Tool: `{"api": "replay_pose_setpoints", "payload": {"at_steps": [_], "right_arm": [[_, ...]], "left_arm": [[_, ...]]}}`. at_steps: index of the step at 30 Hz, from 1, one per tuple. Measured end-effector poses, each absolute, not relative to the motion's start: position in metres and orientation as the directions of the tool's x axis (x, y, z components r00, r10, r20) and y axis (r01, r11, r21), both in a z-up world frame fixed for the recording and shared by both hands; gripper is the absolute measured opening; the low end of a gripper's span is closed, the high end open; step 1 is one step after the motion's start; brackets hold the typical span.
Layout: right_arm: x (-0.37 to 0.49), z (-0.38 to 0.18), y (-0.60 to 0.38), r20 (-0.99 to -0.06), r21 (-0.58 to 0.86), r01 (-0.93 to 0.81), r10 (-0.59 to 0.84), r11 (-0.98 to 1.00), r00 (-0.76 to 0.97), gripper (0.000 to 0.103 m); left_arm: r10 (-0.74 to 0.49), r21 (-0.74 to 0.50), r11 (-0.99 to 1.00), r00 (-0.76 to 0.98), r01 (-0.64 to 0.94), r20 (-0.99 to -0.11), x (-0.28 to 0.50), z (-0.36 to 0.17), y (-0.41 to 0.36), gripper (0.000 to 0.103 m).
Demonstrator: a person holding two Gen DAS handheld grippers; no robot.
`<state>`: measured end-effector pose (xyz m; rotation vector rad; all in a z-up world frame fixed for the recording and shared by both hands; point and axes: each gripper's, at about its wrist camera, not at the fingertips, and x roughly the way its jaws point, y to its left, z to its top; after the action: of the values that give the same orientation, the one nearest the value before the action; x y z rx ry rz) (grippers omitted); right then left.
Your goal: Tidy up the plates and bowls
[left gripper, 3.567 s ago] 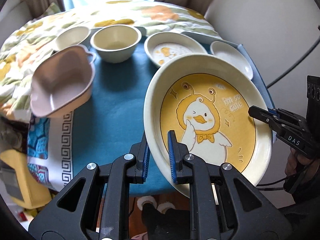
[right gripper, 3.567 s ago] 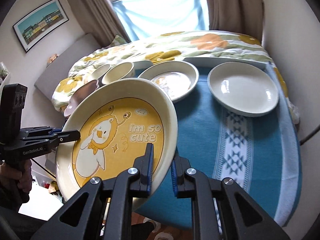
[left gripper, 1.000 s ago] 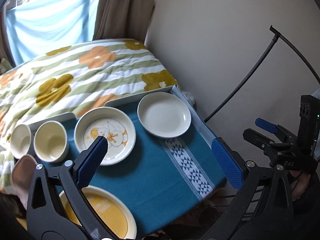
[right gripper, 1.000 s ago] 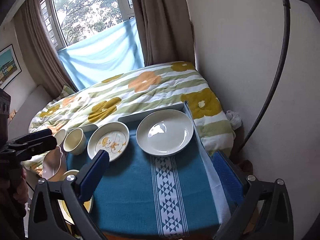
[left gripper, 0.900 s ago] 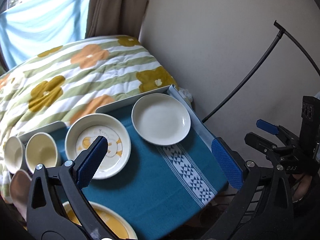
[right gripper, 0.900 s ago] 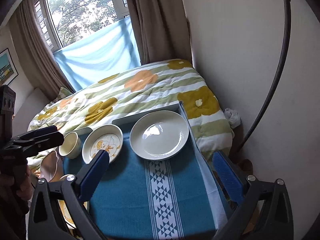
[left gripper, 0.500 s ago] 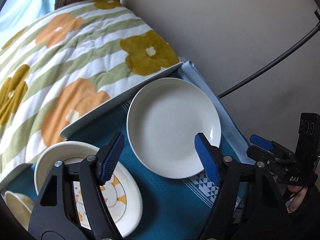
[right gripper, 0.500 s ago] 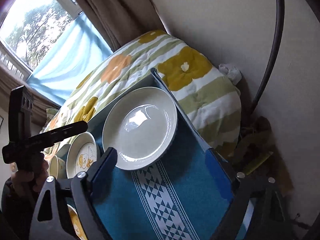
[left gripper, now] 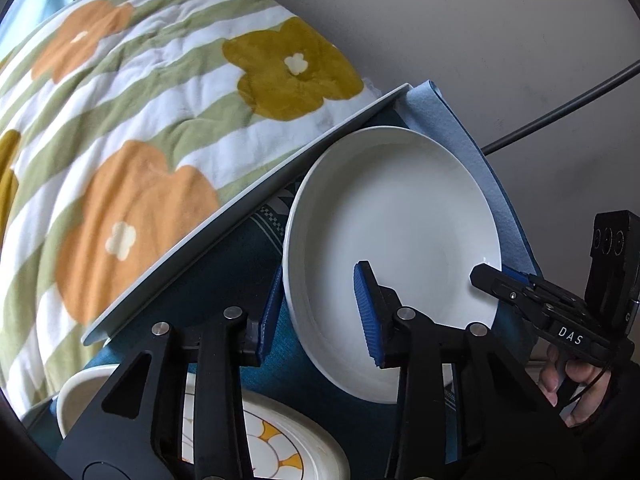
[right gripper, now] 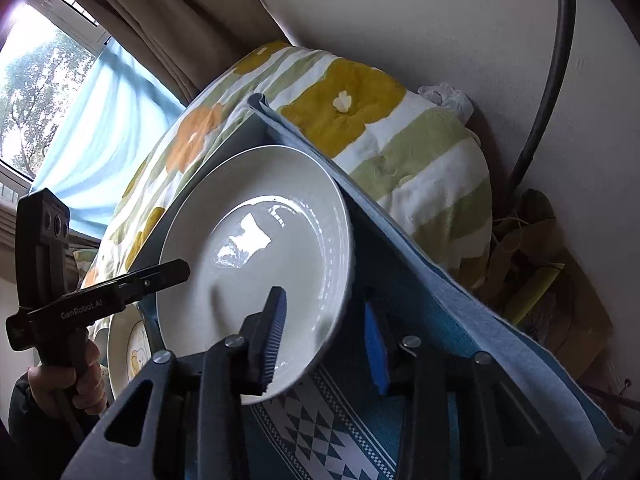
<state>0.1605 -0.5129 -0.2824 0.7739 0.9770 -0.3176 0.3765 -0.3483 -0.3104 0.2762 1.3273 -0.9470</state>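
You had both grippers, left (left gripper: pixel 320 312) and right (right gripper: pixel 326 336), parted astride opposite rims of the round white plate (left gripper: pixel 396 240), face up, unclamped.

My left gripper (left gripper: pixel 320 308) straddles the white plate's (left gripper: pixel 400 232) near-left rim, jaws apart. Plate sits at the blue cloth's (left gripper: pixel 248 248) far right corner. My right gripper (left gripper: pixel 504 284) reaches its right rim.

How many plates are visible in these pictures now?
2. The plain white plate sits between both tools, at the table's far corner. The patterned plate lies nearer, below the left tool. Others may be out of view.
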Motion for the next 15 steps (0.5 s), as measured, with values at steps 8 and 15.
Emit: {"api": "replay_pose_setpoints", "payload": {"at_steps": [8,15], "right_arm": [[0.1617,-0.2880,-0.5137,-0.842,0.426,0.584,0.068,0.691,0.535,0.015],[0.1636,-0.2895,-0.5150,-0.842,0.429,0.568,0.082,0.703,0.534,0.015]], "left_arm": [[-0.409,-0.295,0.633,-0.015,0.716,-0.912,0.3798,-0.3159,-0.3445,0.012],[-0.400,-0.261,0.635,0.020,0.727,-0.916,0.3752,-0.3137,-0.3471,0.012]]}}
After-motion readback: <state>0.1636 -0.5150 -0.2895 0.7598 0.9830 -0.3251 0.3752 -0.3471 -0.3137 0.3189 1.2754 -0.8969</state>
